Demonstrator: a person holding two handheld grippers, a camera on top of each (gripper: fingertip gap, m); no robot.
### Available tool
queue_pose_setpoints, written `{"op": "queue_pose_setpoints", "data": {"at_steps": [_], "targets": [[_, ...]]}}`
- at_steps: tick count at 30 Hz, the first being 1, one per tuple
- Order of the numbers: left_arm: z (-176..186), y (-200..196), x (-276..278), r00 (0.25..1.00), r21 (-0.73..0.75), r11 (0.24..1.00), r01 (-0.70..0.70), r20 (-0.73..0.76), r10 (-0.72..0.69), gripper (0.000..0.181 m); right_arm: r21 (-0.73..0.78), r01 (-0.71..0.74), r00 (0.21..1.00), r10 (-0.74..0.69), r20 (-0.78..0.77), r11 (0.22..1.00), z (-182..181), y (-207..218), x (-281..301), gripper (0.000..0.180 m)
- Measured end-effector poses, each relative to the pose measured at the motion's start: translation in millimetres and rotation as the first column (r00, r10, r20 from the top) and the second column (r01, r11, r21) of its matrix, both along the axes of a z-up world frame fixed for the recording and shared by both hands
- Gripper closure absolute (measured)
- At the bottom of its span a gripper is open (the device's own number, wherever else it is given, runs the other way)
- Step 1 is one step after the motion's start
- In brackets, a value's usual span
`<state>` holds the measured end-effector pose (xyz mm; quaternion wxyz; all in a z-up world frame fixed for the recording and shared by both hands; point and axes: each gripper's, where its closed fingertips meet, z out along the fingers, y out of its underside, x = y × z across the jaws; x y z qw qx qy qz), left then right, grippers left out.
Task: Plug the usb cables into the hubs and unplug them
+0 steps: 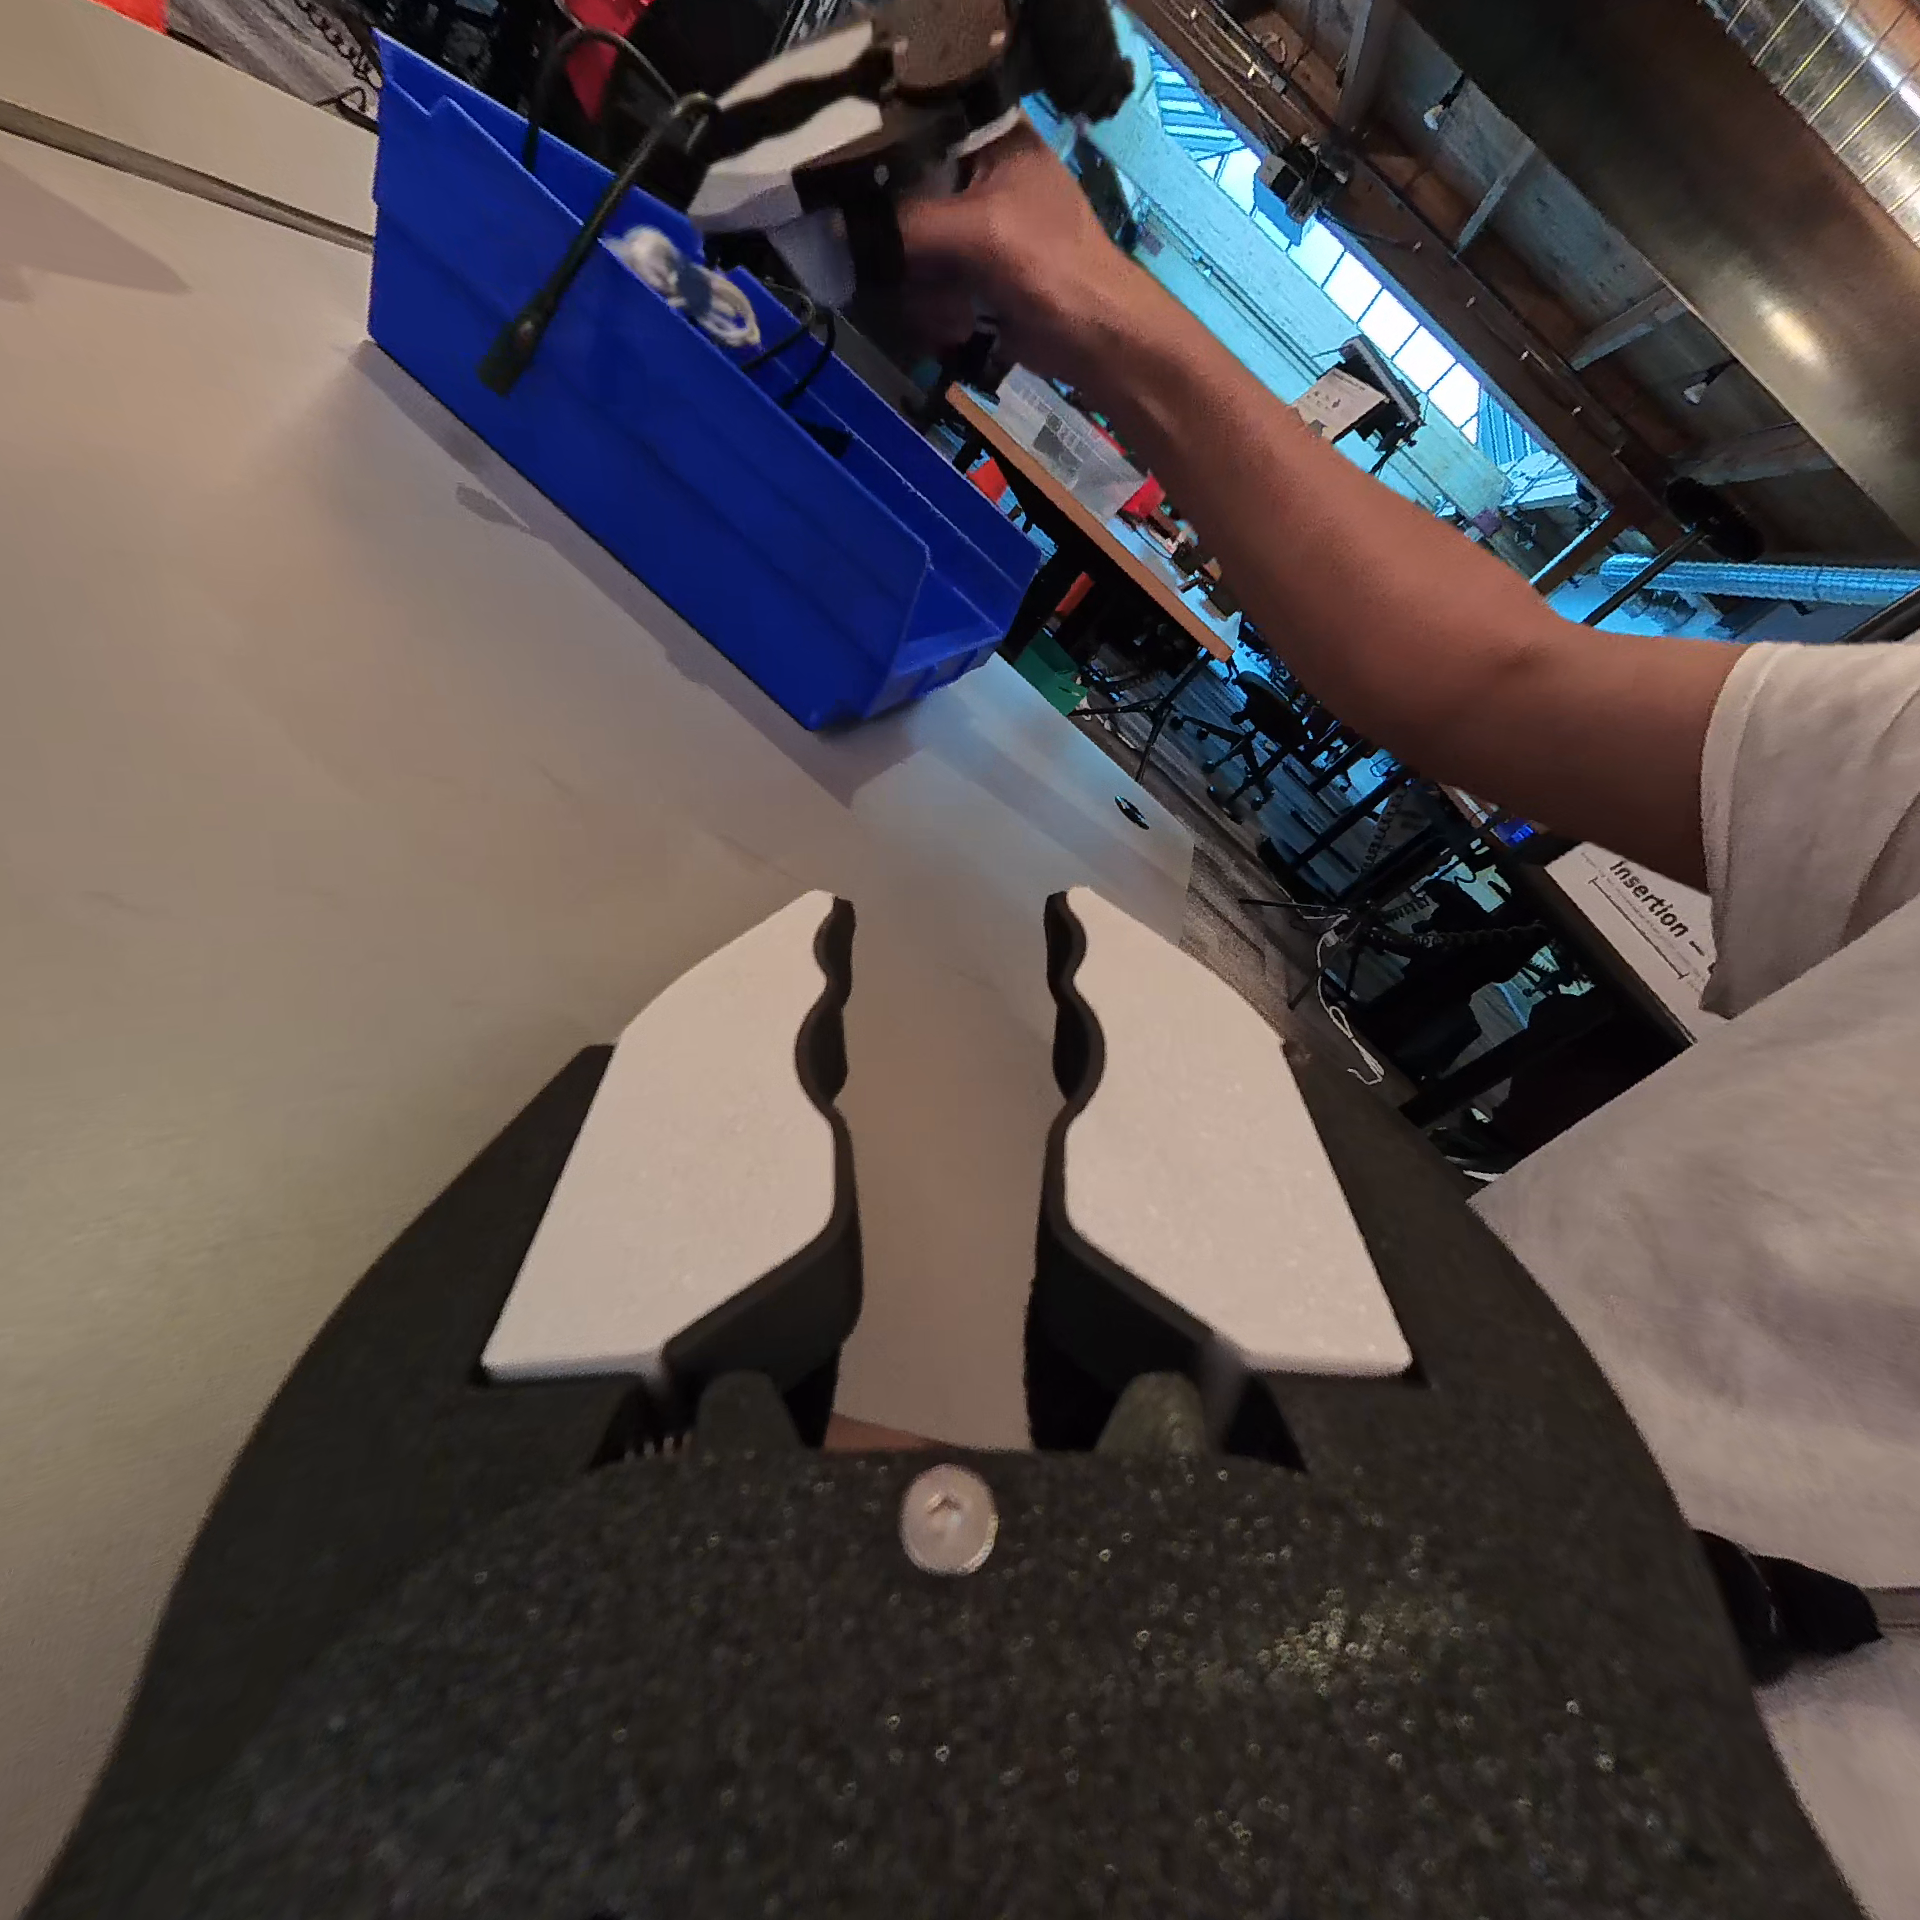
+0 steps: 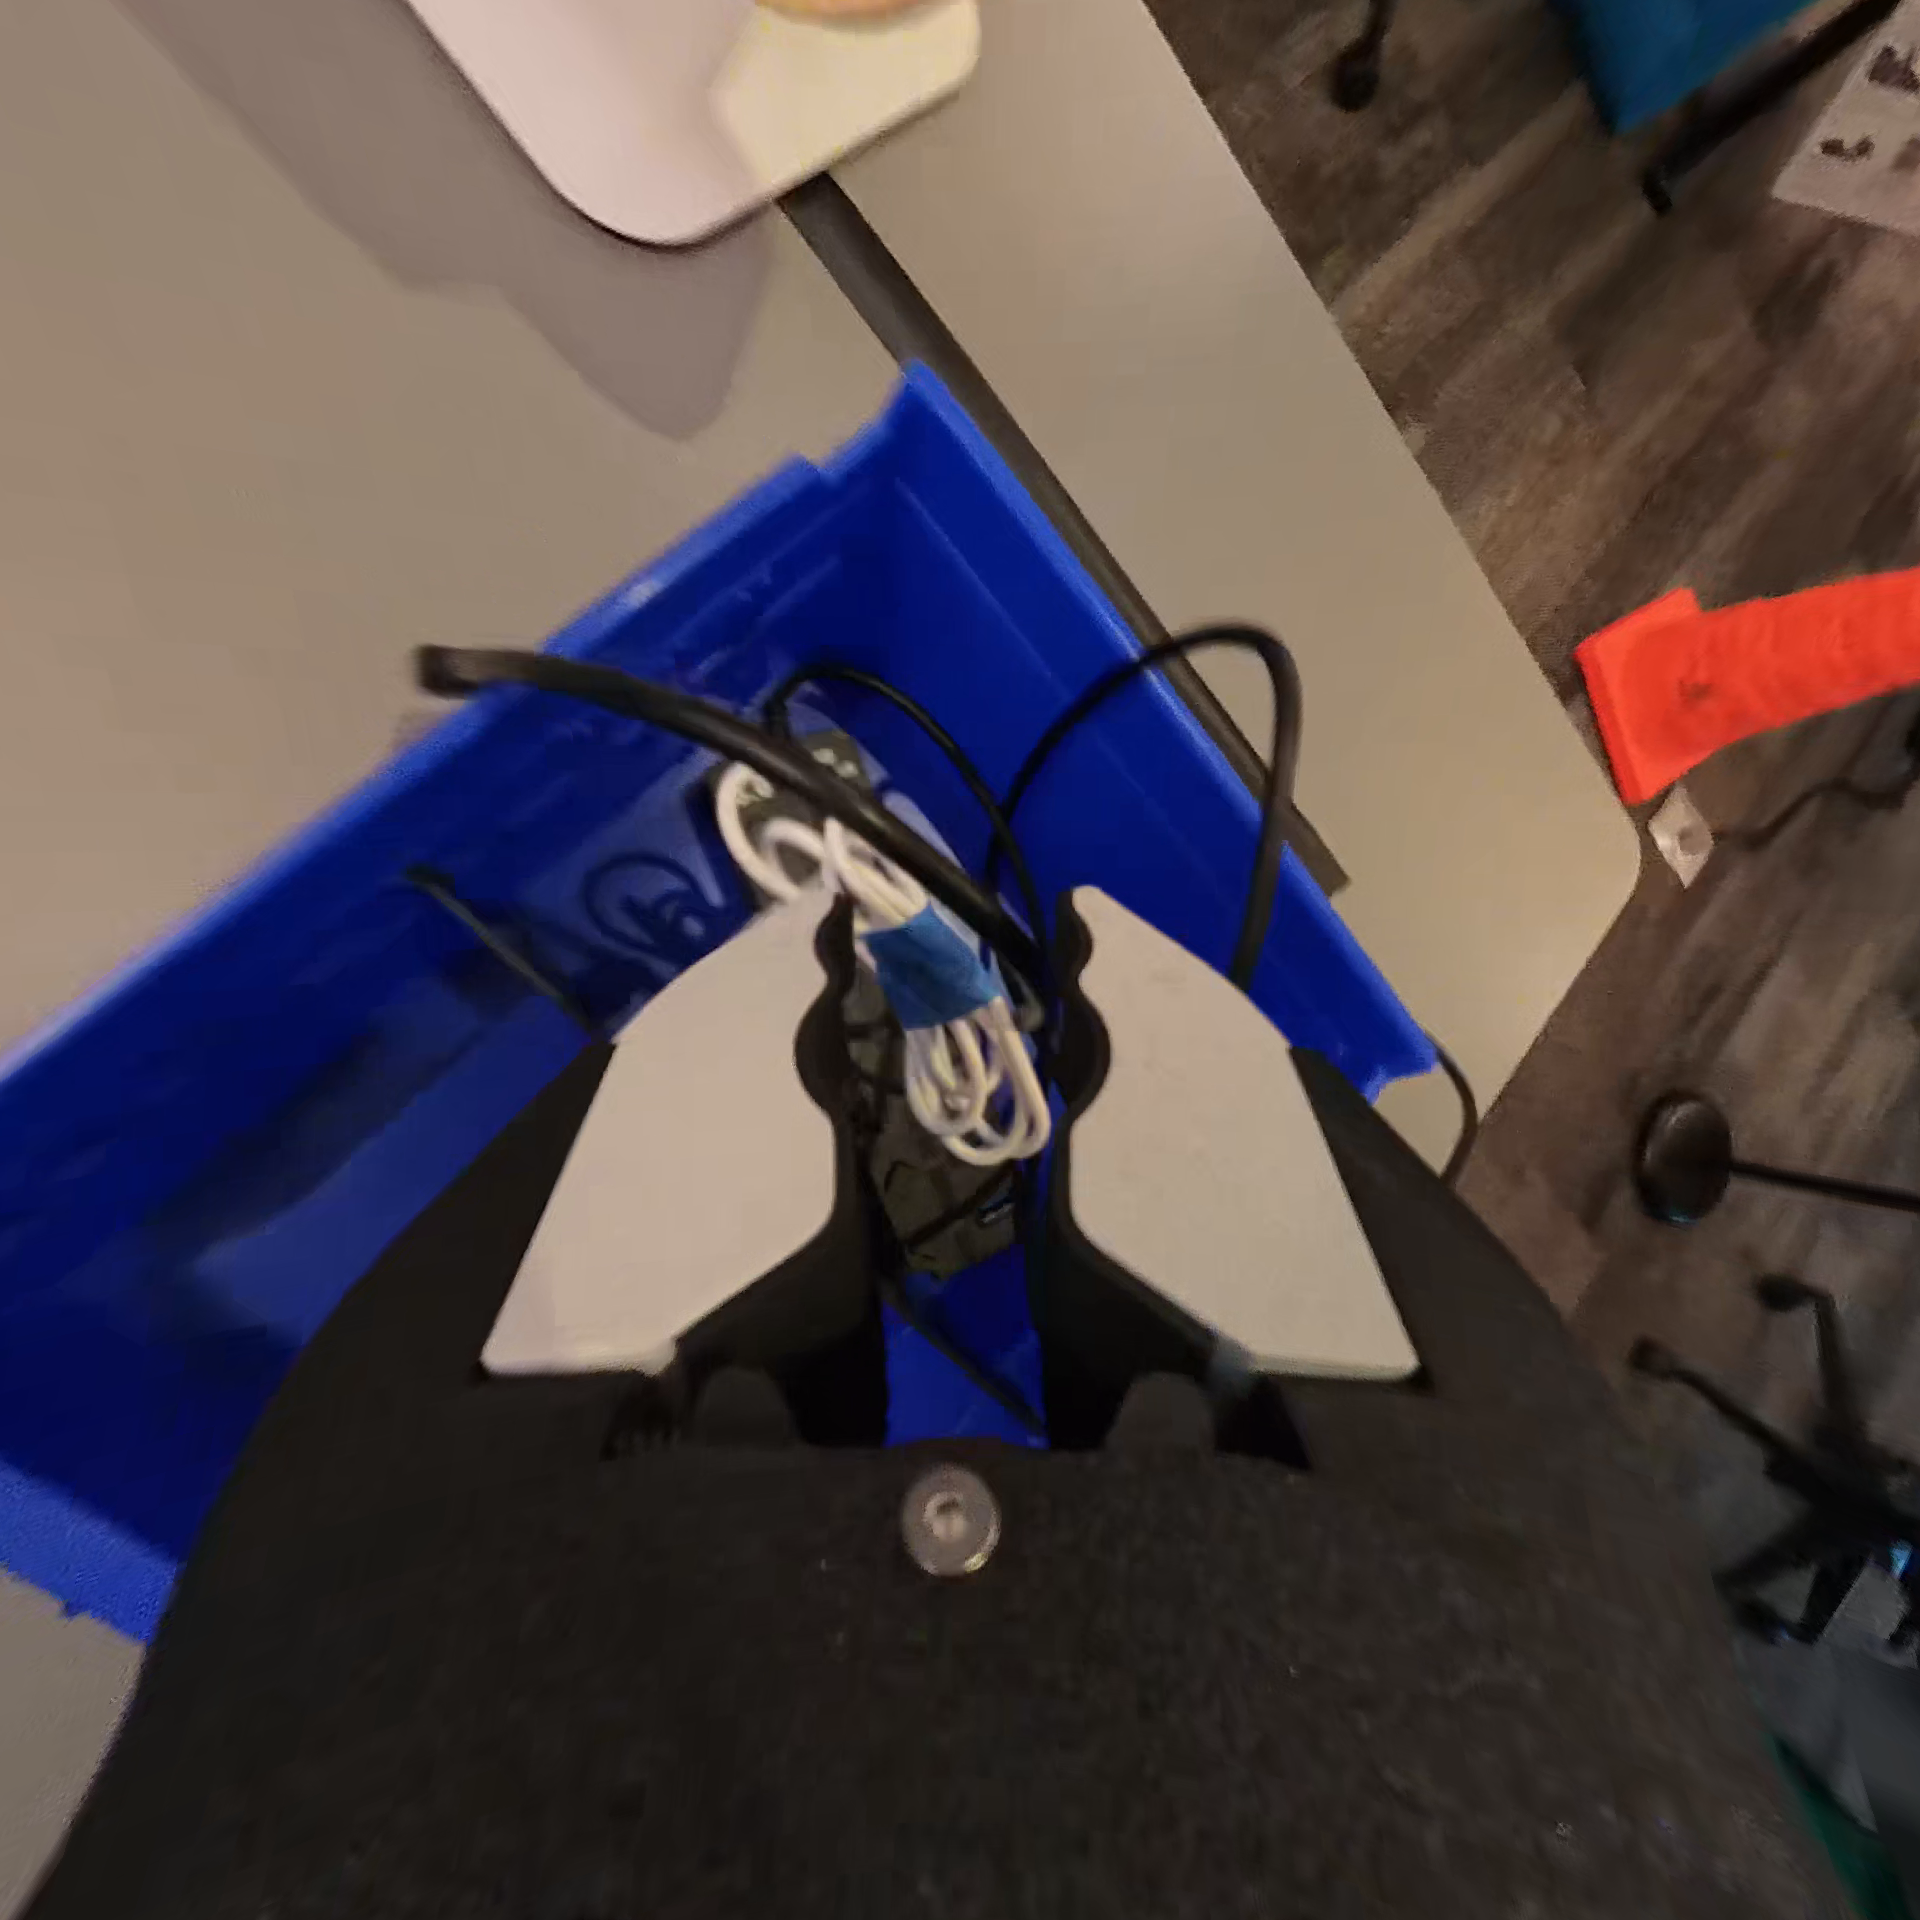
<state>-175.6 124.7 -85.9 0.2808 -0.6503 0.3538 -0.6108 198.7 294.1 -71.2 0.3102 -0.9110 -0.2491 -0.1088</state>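
Observation:
A blue bin (image 1: 675, 499) stands on the white table (image 1: 260, 727). In the right wrist view the bin (image 2: 312, 987) holds a coiled white cable (image 2: 966, 1081) bound with blue tape (image 2: 930, 971), a black hub (image 2: 935, 1195) and thin black cables (image 2: 1262, 779). A thick black cable (image 2: 644, 696) hangs over the bin's rim (image 1: 571, 249). My right gripper (image 2: 956, 925) is above the bin, jaws apart, with the white coil between the fingers. I cannot tell if they touch it. A hand holds it in the left wrist view (image 1: 717, 145). My left gripper (image 1: 951, 914) is open and empty over the table.
A flat white box (image 1: 1039, 800) lies near the table's far edge, right of the bin. A white rounded object (image 2: 644, 104) sits at the top of the right wrist view. A dark seam (image 2: 935, 312) runs past the bin. An orange-red part (image 2: 1745, 665) juts over the floor.

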Motion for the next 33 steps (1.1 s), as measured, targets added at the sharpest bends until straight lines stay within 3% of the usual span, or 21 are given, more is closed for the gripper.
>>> {"op": "queue_pose_setpoints", "data": {"at_steps": [5, 7, 11, 14, 18, 22, 26, 31, 33], "targets": [[0, 0, 0, 1.000, -0.002, 1.000, 0.000, 0.001, 0.000, 0.146, -0.033, -0.200, 0.968, 0.203, 0.145, 0.979, 16, 6, -38, 0.144], [0, 0, -1, 1.000, 0.004, 1.000, -0.004, 0.000, 0.004, 0.146, -0.061, -0.225, 0.951, 0.233, 0.202, 0.972, 15, 11, -43, 0.160], [1, 1, -2, 1.000, 0.004, 1.000, -0.008, 0.001, 0.008, 0.146, -0.126, -0.262, 0.892, 0.290, 0.346, 0.957, 20, 12, -34, 0.170], [1, 2, -3, 1.000, 0.002, 1.000, -0.009, 0.004, 0.009, 0.146, -0.129, -0.250, 0.868, 0.281, 0.410, 0.960, 40, 6, -10, 0.174], [0, 1, -2, 1.000, -0.005, 1.000, -0.002, 0.005, 0.002, 0.145, -0.093, -0.153, 0.914, 0.176, 0.366, 0.984, 55, -9, 30, 0.174], [-1, -2, 1, 1.000, -0.006, 1.000, 0.009, 0.002, -0.009, 0.145, -0.142, -0.131, 0.886, 0.180, 0.428, 0.981, 49, -26, 50, 0.174], [-1, -4, 4, 1.000, -0.007, 1.000, 0.019, -0.001, -0.019, 0.145, -0.303, -0.086, 0.822, 0.239, 0.516, 0.949, 29, -30, 35, 0.174], [0, -4, 4, 1.000, -0.010, 1.000, 0.019, 0.002, -0.019, 0.145, -0.341, -0.075, 0.714, 0.289, 0.638, 0.937, 12, 20, 9, 0.174], [3, -5, 3, 1.000, -0.006, 1.000, 0.014, 0.010, -0.014, 0.146, -0.330, -0.112, 0.781, 0.289, 0.554, 0.937, -3, 41, -7, 0.171]]}}
